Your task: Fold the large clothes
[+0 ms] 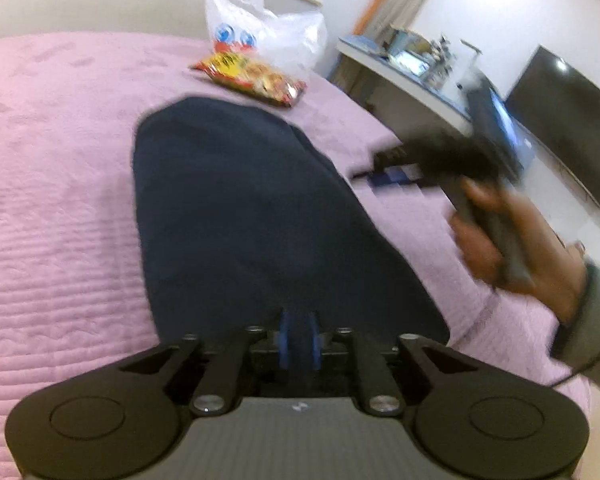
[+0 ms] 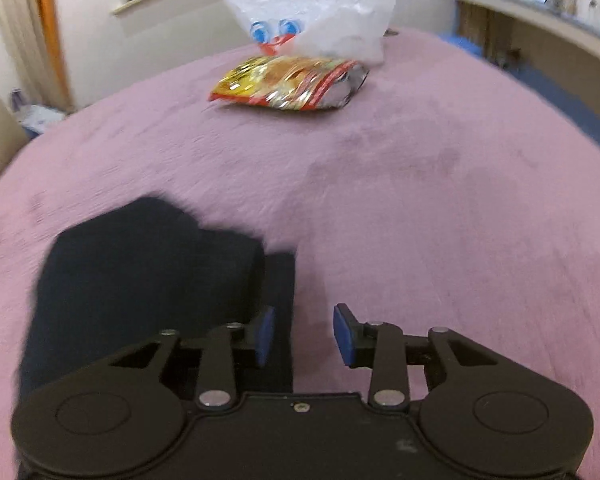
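Observation:
A dark navy garment point(image 1: 240, 208) lies folded into a long strip on the pink bedspread point(image 1: 52, 200). My left gripper point(image 1: 299, 338) is shut on its near edge, the blue pads pinching the cloth. In the left wrist view my right gripper point(image 1: 384, 168) is blurred, held by a hand above the bed to the right of the garment. In the right wrist view my right gripper point(image 2: 304, 336) is open and empty, with the navy garment point(image 2: 140, 280) lying just left of its left pad.
A white plastic bag point(image 2: 324, 16) and a red-yellow snack packet point(image 2: 288, 84) lie on the far part of the bed. A desk with clutter point(image 1: 412, 64) and a dark screen point(image 1: 564, 128) stand to the right of the bed.

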`<state>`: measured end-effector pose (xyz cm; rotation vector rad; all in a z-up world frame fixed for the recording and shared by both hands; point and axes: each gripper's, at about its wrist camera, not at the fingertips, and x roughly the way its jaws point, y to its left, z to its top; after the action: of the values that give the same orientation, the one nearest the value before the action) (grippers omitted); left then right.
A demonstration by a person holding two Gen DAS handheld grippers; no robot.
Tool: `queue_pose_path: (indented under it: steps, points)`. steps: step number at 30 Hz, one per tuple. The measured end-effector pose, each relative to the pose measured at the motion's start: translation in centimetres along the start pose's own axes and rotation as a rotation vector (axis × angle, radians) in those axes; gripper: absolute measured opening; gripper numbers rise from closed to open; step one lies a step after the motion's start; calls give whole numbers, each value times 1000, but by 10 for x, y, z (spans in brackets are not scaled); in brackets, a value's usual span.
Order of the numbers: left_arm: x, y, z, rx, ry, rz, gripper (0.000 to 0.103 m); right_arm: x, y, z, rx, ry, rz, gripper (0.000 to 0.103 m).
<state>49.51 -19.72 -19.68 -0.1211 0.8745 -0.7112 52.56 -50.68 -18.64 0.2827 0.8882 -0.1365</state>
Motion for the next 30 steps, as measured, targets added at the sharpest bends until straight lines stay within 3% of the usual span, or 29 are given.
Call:
queue_pose_path:
  steps: [1,2,3,4,7,11,13,15,18,21,23,26,27,29,30]
  points:
    - [-5,1,3,-7,-11,9,33,-14,2,-10,-15,20,31,75]
    - [-10,2,6,-13,-23,38,40,-27,6,-20,-32,37,61,80]
    - [-13,3,10,-14,-33,70,53,-39,12,-31,-57,52,95,79]
    - [-14,5,12,-16,-39,103,59,-48,16,-39,-82,68,122,79]
    - [-11,18,19,-78,-29,157,60,-54,22,-57,-109,117,132,80]
    - [9,44,26,-211,58,82,62,-45,16,-66,-71,147,133,80]
    - [22,51,27,-229,112,55,71,-36,9,-66,-36,157,154,81]
    - [30,57,27,-227,115,65,75,-25,3,-66,-5,186,184,81]
    - [44,76,23,-316,146,0,83,-15,-8,-71,33,219,231,83]
    - [57,97,15,-434,157,-102,85,-10,-12,-71,11,202,281,86]
    - [67,111,6,-524,159,-191,86,-7,-13,-73,-8,192,322,100]
    - [78,119,-1,-592,124,-263,89,-2,-9,-75,-8,181,359,102]
    - [81,118,0,-596,118,-265,89,-1,-6,-75,-15,178,363,101]
    - [86,114,3,-582,101,-249,85,3,-4,-76,16,179,411,83]
    - [85,111,3,-562,85,-231,71,4,-4,-76,43,179,426,76]
